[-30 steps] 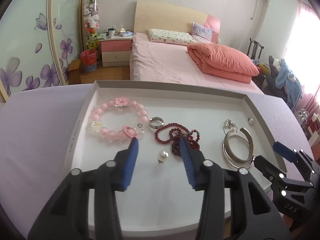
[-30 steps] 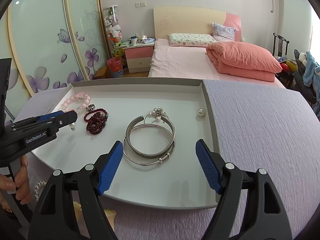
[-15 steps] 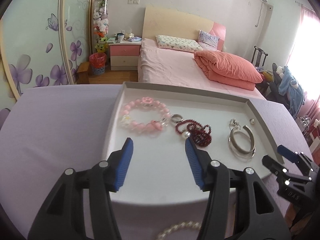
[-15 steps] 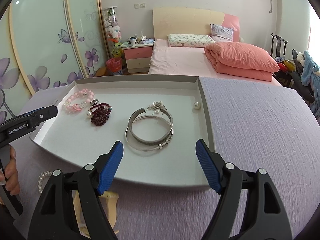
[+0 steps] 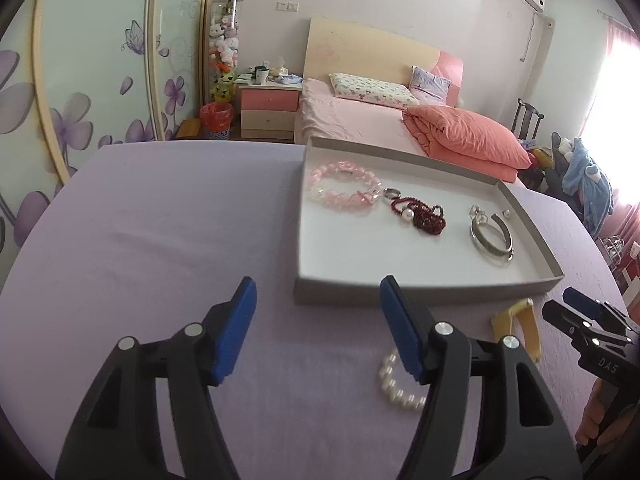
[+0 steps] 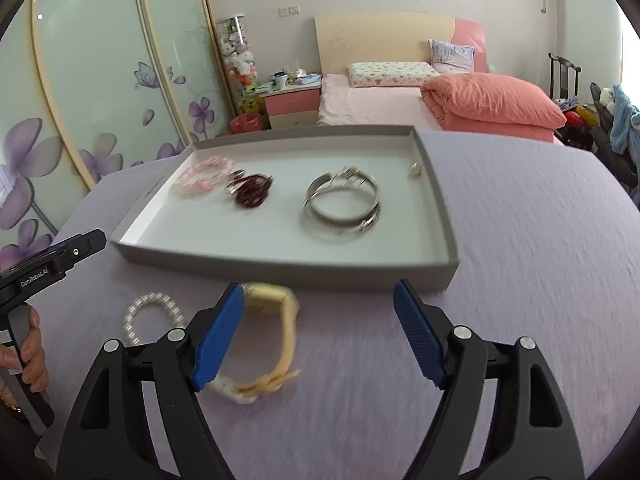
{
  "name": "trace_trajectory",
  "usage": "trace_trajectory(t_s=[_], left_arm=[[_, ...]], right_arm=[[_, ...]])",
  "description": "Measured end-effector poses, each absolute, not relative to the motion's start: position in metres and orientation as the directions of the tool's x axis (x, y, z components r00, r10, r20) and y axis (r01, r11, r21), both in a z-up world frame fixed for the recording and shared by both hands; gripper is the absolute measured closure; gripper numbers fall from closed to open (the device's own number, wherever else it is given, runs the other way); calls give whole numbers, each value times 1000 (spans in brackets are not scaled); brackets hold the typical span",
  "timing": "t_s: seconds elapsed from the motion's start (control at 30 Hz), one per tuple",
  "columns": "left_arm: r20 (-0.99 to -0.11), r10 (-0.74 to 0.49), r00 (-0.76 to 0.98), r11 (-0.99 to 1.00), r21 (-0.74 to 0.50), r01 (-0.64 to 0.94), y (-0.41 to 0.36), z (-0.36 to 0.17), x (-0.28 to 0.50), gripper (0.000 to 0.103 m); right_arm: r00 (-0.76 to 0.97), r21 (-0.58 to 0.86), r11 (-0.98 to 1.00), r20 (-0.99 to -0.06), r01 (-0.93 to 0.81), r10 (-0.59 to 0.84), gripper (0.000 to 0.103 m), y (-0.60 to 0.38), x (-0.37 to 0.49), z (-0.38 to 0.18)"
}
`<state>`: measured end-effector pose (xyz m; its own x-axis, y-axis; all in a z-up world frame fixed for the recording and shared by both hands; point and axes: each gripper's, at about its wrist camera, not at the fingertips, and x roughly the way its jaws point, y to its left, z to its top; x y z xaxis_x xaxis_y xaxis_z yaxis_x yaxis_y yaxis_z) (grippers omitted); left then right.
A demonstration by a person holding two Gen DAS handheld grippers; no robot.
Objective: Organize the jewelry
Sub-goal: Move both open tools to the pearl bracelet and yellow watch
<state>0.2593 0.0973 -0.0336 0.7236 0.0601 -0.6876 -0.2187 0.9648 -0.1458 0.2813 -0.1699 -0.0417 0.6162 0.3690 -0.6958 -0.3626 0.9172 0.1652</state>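
A: While both tools hang over the lilac surface, how do they stand?
B: Left tool wide, right tool wide, both empty.
A: And the jewelry?
B: Pearl bracelet and yellow watch lie before the tray.

"GenRobot.AI" on left gripper; seemingly "DAS" on right gripper.

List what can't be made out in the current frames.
- Yellow watch, right wrist view: motion-blurred, its near end hidden behind the right gripper finger; the dial cannot be read.
- Pearl bracelet, left wrist view: partly behind the left gripper finger.
- Pink bead bracelet and dark red beads, right wrist view: smeared by blur.
- Silver ring, left wrist view: too small for detail.
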Motion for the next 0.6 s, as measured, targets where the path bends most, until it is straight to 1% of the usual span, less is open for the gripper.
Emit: trace_trajectory(t_s=[0.13,0.3,0.6], left_arm=[[-685,61,726,963,-150,-222,101,-33,242,38],[-683,64,727,964,-147,-223,104,-33,229,37],[-693,63,718,963,-146,-225,108,-38,220,36]], right_arm=[[590,188,910,-709,-369,386,24,-162,270,-47],[570,178,910,-730,-374,377,24,-148,264,-55],[572,89,926,-763,-368,301,25,-126,268,-66]])
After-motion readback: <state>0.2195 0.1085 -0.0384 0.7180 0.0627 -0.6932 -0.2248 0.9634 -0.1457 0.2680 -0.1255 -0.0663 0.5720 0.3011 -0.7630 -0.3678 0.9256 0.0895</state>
